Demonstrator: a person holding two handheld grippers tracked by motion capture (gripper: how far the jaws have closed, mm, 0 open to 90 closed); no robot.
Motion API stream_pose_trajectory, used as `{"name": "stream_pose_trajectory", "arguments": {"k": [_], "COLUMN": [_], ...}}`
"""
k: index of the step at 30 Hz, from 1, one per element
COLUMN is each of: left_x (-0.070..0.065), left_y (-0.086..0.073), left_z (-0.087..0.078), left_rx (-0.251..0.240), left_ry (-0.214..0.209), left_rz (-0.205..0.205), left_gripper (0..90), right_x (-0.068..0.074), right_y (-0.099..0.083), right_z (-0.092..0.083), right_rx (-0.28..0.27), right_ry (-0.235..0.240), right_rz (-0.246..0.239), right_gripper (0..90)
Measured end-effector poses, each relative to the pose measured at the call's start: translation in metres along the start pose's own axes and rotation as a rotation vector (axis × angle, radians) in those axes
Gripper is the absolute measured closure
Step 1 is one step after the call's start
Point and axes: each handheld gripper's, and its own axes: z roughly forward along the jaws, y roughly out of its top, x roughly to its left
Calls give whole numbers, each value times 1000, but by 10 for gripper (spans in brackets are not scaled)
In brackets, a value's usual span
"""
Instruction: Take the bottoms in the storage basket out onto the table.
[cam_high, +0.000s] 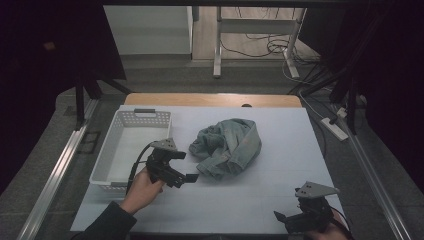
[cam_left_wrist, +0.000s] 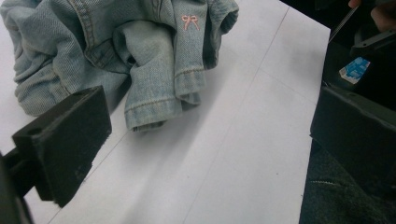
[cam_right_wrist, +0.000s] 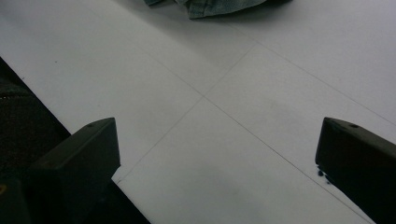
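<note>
— Where were the left tongs (cam_high: 192, 178)?

— Held low over the white bench (cam_high: 280, 190), jaws spread wide and empty, pointing at a crumpled denim garment (cam_high: 227, 146) lying just ahead of them. A small pink bow (cam_left_wrist: 189, 21) was stitched on the denim.

— And the right tongs (cam_high: 280, 218)?

— At the bench's near edge, well apart from the denim, also gaping wide with nothing between the jaws.

— Anything else?

— A white basket (cam_high: 112, 145) sat just beside the left tongs, on the side away from the denim.
</note>
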Motion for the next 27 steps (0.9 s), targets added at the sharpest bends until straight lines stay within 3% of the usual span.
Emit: {"name": "stream_pose_trajectory", "arguments": {"k": [6,27], "left_x": [1,-1], "left_y": [-5,-21], "left_z": [-6,-21], "left_rx": [-14,-18], "left_ry": [-15,19], "left_rz": [-24,-47], "left_gripper": [0,0], "right_x": [0,0], "right_y": [0,0], "right_z": [0,0], "right_rx": [-2,0], "right_ry": [1,-2], "right_rz": [2,2], "right_gripper": [1,0]}}
